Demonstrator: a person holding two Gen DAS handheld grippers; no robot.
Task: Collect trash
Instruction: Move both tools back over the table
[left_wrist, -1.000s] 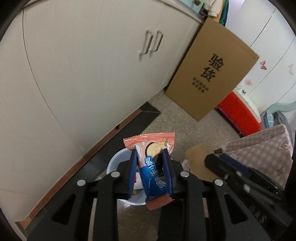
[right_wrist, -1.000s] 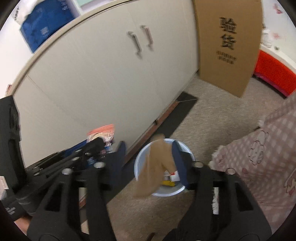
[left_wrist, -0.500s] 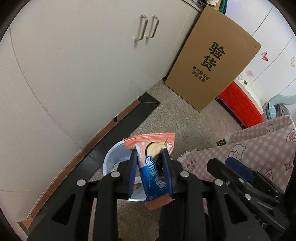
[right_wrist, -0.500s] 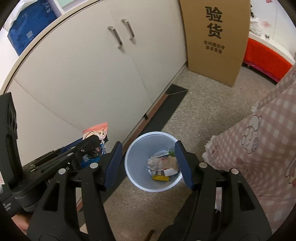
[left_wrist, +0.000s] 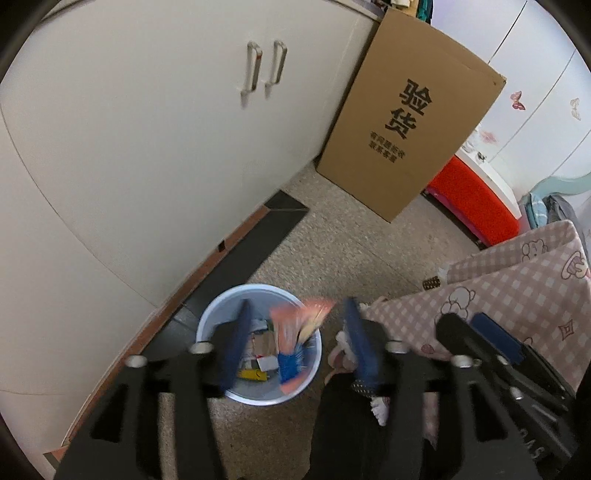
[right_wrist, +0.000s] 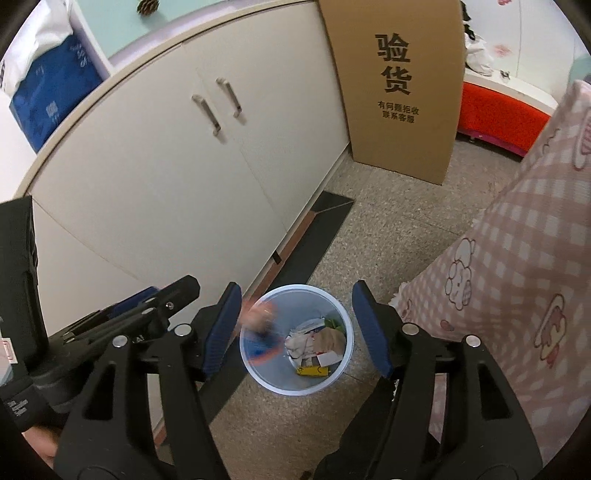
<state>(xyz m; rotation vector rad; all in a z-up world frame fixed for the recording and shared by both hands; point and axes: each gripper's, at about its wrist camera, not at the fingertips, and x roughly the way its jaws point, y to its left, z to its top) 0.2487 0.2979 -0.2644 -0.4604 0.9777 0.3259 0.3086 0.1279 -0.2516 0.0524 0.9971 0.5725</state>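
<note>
Released since earlier, wrapper (left_wrist: 295, 339) falls binward (left_wrist: 258, 397); box (left_wrist: 410, 122) reads 验货.

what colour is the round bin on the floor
Pale blue; the round plastic waste bin shows best in the right wrist view, its rim fully visible.

white cabinet (left_wrist: 147, 147), cardboard box (left_wrist: 406, 122), checked cloth (right_wrist: 517, 258)

Orange-and-blue snack wrapper (left_wrist: 295, 339), motion-blurred, is free in the air over the mouth of the pale blue round bin (left_wrist: 210, 317), touching neither pad. Bin stands upright on the speckled floor beside the cabinet base. Contents: crumpled paper and packaging scraps (right_wrist: 314, 343), 1 yellow piece (right_wrist: 312, 371).
</note>
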